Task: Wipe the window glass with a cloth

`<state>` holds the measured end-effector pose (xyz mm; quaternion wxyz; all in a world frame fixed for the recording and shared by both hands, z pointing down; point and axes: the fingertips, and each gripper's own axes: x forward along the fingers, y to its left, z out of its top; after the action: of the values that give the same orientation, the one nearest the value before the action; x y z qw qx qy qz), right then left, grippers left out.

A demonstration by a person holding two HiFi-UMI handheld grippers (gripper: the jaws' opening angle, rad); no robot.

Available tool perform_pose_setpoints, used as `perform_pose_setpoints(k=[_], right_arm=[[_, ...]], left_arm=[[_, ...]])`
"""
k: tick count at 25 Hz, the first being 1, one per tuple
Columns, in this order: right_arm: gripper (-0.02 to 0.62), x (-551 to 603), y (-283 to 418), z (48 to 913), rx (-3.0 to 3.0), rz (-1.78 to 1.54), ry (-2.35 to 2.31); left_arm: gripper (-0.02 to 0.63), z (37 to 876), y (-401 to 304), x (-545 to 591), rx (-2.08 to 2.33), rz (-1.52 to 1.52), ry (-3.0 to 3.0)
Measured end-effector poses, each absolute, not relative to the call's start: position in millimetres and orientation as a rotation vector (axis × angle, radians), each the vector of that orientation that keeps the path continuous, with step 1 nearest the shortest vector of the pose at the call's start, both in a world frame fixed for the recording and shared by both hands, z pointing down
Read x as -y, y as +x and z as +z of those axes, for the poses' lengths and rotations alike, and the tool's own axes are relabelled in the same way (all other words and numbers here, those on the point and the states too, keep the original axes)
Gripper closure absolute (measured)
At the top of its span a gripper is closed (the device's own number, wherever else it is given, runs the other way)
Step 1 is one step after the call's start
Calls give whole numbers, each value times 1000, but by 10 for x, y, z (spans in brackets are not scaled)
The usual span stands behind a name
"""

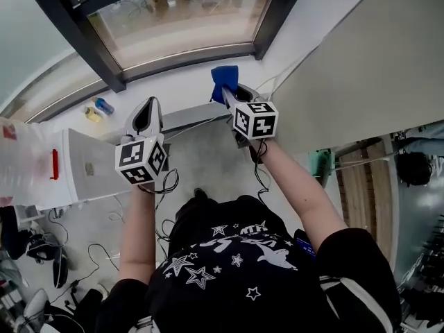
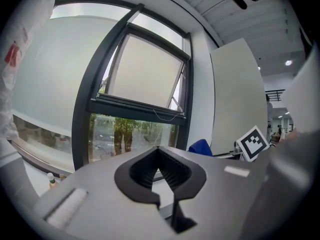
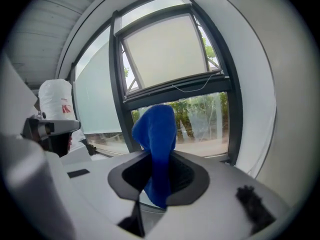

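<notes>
The window glass (image 1: 180, 19) sits in a dark frame straight ahead, with trees blurred behind it. A blue cloth (image 1: 223, 82) sticks up from my right gripper (image 1: 232, 92), which is shut on it just below the frame's lower right corner. In the right gripper view the cloth (image 3: 157, 134) stands between the jaws, in front of the lower pane (image 3: 205, 119). My left gripper (image 1: 147, 109) is held lower and to the left, shut with nothing in it. In the left gripper view its tips (image 2: 158, 151) meet before the lower pane (image 2: 130, 136), and the cloth (image 2: 201, 146) shows at the right.
An upper sash (image 2: 145, 71) is tilted open above the lower pane. Two small bottles (image 1: 98, 108) stand on the sill at left. A white box (image 1: 90, 165) and a plastic bag (image 1: 28, 161) are at left. A pale wall panel (image 1: 361, 61) rises at right. Cables (image 1: 166, 186) lie on the floor.
</notes>
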<state>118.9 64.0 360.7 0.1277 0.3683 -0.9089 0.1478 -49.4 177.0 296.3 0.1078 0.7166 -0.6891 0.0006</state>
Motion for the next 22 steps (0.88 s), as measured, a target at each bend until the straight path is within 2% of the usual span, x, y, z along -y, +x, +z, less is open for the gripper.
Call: perform_pose_setpoints(k=[8, 22], right_arm=[[517, -950, 1661, 3310, 2699, 234, 868], [517, -1630, 2545, 3363, 2721, 241, 779]], left_arm=[[600, 2867, -4, -2099, 2101, -20, 2042], [600, 2915, 988, -2694, 2096, 11, 2028]])
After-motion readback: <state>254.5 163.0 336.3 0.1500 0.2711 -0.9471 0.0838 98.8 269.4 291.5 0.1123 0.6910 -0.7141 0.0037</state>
